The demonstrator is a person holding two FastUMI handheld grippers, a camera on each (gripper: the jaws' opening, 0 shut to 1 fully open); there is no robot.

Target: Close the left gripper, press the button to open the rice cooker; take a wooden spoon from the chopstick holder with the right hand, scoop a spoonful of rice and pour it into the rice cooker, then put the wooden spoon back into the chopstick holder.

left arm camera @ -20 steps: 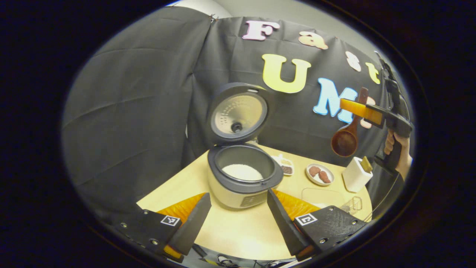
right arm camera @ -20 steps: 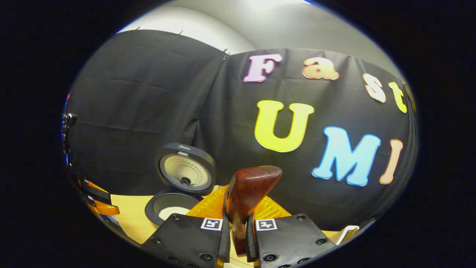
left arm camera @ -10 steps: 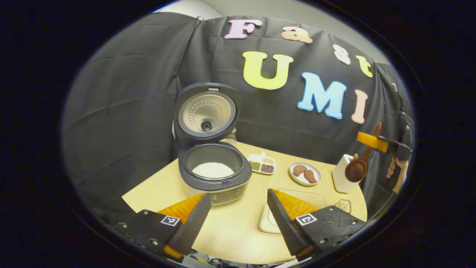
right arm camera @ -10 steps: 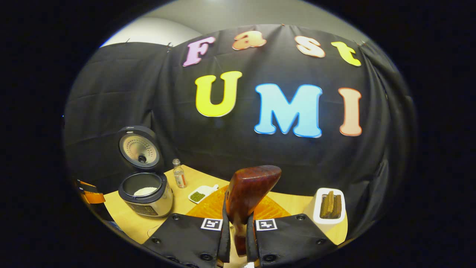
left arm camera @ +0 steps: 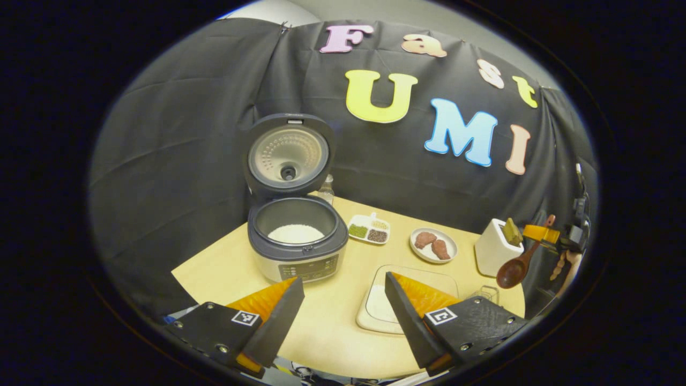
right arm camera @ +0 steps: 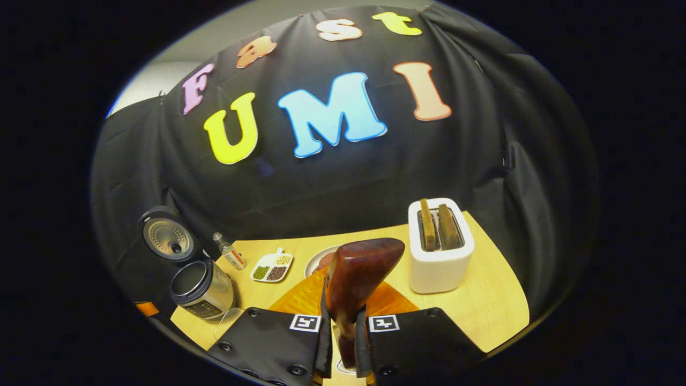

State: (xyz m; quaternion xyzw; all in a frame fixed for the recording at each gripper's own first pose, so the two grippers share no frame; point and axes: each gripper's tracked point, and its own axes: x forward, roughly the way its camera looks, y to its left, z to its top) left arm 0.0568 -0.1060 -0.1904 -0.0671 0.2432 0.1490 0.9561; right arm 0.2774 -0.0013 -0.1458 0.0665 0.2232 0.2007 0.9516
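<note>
We saw the round wooden table [left arm camera: 332,343] carrying everything. In the left gripper view the rice cooker [left arm camera: 296,244] sat at about ten o'clock from the table's middle, lid up, white rice in its pot. The clear tray of rice [left arm camera: 381,308] lay near the front edge, partly behind one finger. The white chopstick holder [left arm camera: 492,253] stood at about three o'clock, well apart from the cooker, and the plate of brown food [left arm camera: 433,244] and the small divided dish [left arm camera: 368,230] lay between them.

The left gripper [left arm camera: 343,316] hung above the near edge with its fingers spread wide, holding nothing.

In the right gripper view the right gripper [right arm camera: 343,343] had both fingers pinched narrow on the handle of the wooden spoon [right arm camera: 356,279]. The chopstick holder [right arm camera: 440,268] stood at about one o'clock from it, other utensils upright in its slots. The left gripper view showed the spoon's bowl [left arm camera: 509,273] hanging low, just beside the holder's right wall.

We judged the rice already poured, with only the spoon's return left. To do that well, we would bring the bowl over the holder's open top, turn the spoon near upright, aim for a free slot away from the standing utensils, lower it until the holder bore it, and only then ease the fingers apart.
</note>
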